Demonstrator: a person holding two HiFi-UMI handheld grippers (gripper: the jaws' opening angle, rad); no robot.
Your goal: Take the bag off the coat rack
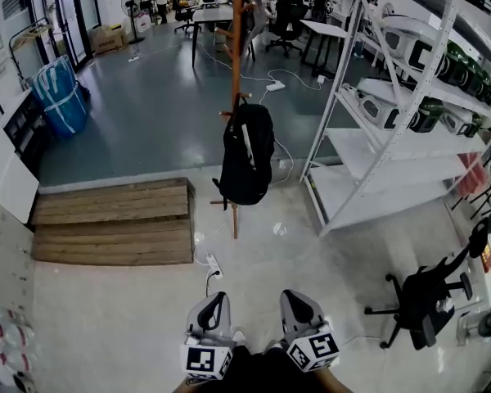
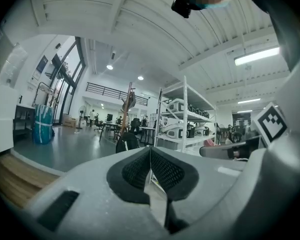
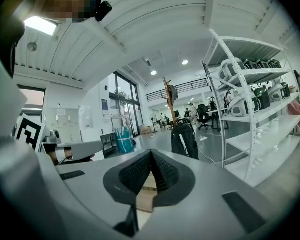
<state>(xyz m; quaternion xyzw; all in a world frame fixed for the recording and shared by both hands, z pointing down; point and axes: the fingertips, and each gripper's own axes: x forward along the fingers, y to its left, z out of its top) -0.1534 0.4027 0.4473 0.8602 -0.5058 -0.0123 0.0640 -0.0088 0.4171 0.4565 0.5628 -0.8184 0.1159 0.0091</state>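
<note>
A black backpack (image 1: pixel 246 154) hangs from a low peg of the tall brown wooden coat rack (image 1: pixel 236 31), which stands on the pale floor ahead of me. Both grippers are held low and close to my body, well short of it. My left gripper (image 1: pixel 212 311) is shut with nothing between its pads. My right gripper (image 1: pixel 301 304) is shut and empty too. The left gripper view shows the backpack (image 2: pixel 126 142) small and far off beyond the left gripper (image 2: pixel 150 151). The right gripper view shows the backpack (image 3: pixel 184 140) under the rack (image 3: pixel 168 101), past the right gripper (image 3: pixel 151 154).
A white metal shelving unit (image 1: pixel 393 113) with helmets stands right of the rack. A black office chair (image 1: pixel 430 289) is at the right. A wooden step (image 1: pixel 114 219) lies left. A power strip (image 1: pixel 213 264) and cables lie on the floor before the rack. Desks and people are far back.
</note>
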